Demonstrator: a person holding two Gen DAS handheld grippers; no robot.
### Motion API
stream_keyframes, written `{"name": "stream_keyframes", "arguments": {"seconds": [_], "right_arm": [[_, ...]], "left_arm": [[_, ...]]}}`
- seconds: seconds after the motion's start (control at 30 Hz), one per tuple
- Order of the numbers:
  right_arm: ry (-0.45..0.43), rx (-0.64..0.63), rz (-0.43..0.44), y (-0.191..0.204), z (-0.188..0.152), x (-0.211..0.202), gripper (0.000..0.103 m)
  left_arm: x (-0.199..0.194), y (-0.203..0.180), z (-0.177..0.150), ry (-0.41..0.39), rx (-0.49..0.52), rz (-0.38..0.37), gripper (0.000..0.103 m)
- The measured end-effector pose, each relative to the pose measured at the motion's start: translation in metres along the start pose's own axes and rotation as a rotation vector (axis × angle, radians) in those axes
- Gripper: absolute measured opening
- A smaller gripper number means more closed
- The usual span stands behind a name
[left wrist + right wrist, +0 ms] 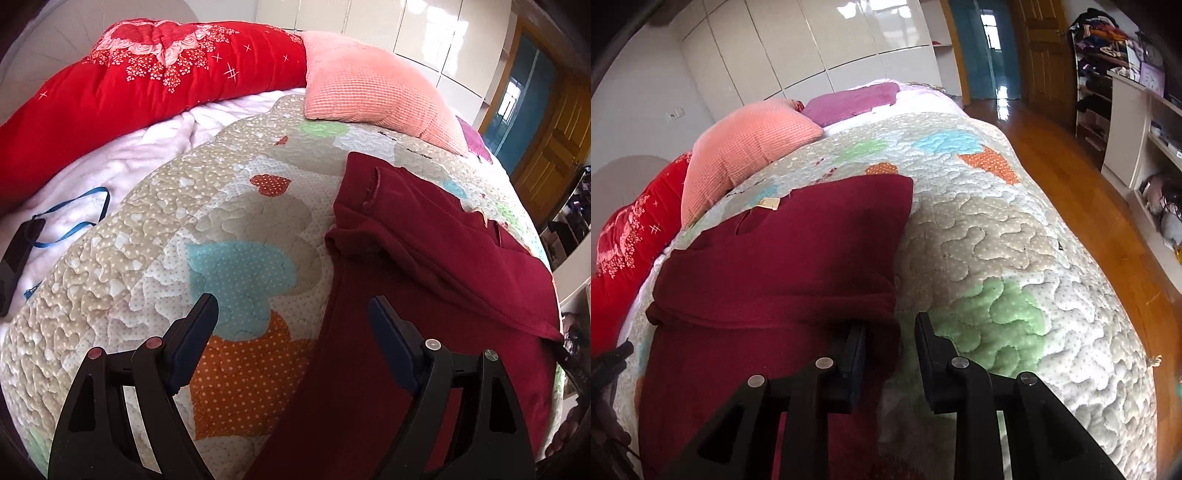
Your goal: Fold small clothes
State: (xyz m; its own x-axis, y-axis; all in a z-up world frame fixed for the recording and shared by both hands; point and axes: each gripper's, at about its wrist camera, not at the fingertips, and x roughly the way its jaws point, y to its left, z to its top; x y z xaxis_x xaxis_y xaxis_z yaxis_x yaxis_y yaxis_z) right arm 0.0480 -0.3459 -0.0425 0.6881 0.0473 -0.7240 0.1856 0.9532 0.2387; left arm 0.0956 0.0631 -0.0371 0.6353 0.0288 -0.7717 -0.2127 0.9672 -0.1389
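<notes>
While both the left gripper [293, 314] and right gripper [891, 334] gape unladen, a pink pillow [373, 88] lies beyond the maroon garment [424, 258].

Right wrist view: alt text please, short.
A dark red garment, partly folded, lies on a quilted patchwork bedspread; the open right gripper straddles its near right edge. A pink pillow lies beyond.

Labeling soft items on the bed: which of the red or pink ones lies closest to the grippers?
The dark maroon garment, partly folded flat on the patchwork quilt. The salmon pillow and bright red floral comforter sit farther back.
</notes>
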Motion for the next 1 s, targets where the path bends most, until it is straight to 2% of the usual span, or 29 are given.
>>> {"name": "stream_keyframes", "arguments": {"seconds": [0.03, 0.1, 0.17, 0.33, 0.43, 0.77, 1.0], "right_arm": [[-0.012, 0.004, -0.011, -0.002, -0.002, -0.009, 0.037], [-0.042, 0.007, 0.000, -0.004, -0.008, -0.031, 0.038], [-0.048, 0.013, 0.037, -0.003, -0.014, -0.045, 0.042], [-0.047, 0.052, 0.138, 0.003, -0.035, -0.067, 0.043], [-0.024, 0.030, 0.189, 0.019, -0.047, -0.075, 0.050], [-0.013, -0.118, 0.298, 0.074, -0.081, -0.108, 0.050], [-0.035, -0.182, 0.354, 0.098, -0.091, -0.134, 0.050]], "left_arm": [[-0.003, 0.001, -0.002, -0.003, -0.003, 0.001, 0.084], [-0.012, 0.006, -0.008, -0.013, -0.021, -0.002, 0.084], [-0.021, 0.010, -0.016, -0.019, -0.045, -0.007, 0.084], [-0.037, 0.017, -0.040, 0.003, -0.060, -0.010, 0.084], [-0.049, 0.015, -0.058, 0.001, -0.031, -0.005, 0.084], [-0.100, 0.004, -0.090, -0.041, 0.078, 0.005, 0.084], [-0.144, 0.005, -0.092, -0.103, 0.069, -0.008, 0.084]]}}
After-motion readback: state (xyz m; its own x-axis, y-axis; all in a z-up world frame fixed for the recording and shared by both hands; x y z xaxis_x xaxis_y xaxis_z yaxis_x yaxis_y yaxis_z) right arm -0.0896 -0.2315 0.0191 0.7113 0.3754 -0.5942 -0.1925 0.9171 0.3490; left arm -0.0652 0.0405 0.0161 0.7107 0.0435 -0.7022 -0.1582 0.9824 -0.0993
